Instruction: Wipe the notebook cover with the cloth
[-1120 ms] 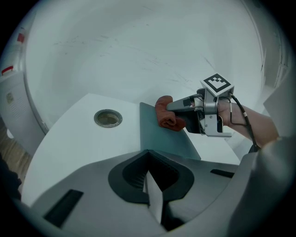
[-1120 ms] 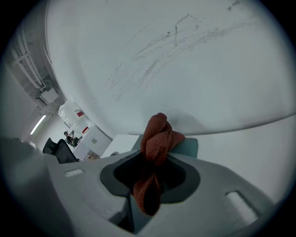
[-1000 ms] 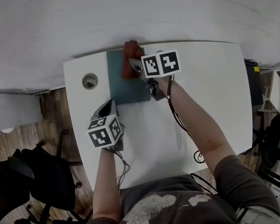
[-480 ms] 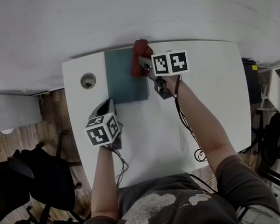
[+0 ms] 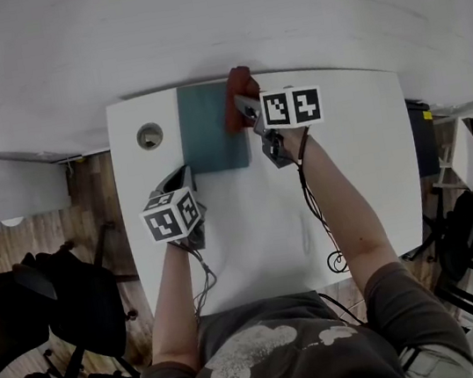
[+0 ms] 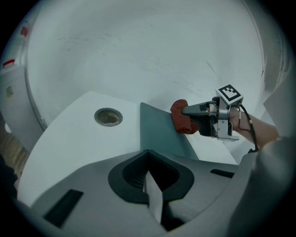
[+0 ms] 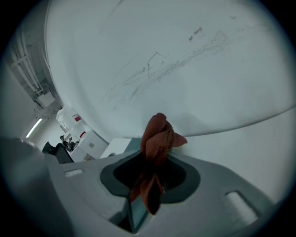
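while the right tool [image 5: 244, 108] clamps the red cloth [image 5: 239, 92] between its closed jaws, i read the cloth as resting on the right-hand edge of the teal notebook [image 5: 209, 130], near its far corner at the top centre of the head view. in the right gripper view the cloth bunches up out of the jaws with a tail hanging below them, so the grip looks secure to me. the notebook lies flat on the white table [image 5: 354, 147], close to the table's far edge, with its long axis running from top to bottom of the frame. nearly all of the cover spreads left of the cloth and down toward the frame's middle, so i judge the coming stroke must go leftward or down along that long side. going right would carry the cloth onto bare table. the left tool [image 5: 179, 184] sits just below the notebook's lower left corner, with its jaws pressed together on nothing, well apart from the cloth. the right tool is plainly the nearer one for the wipe. a round cable hole [image 5: 150, 136] lies just left of the notebook.
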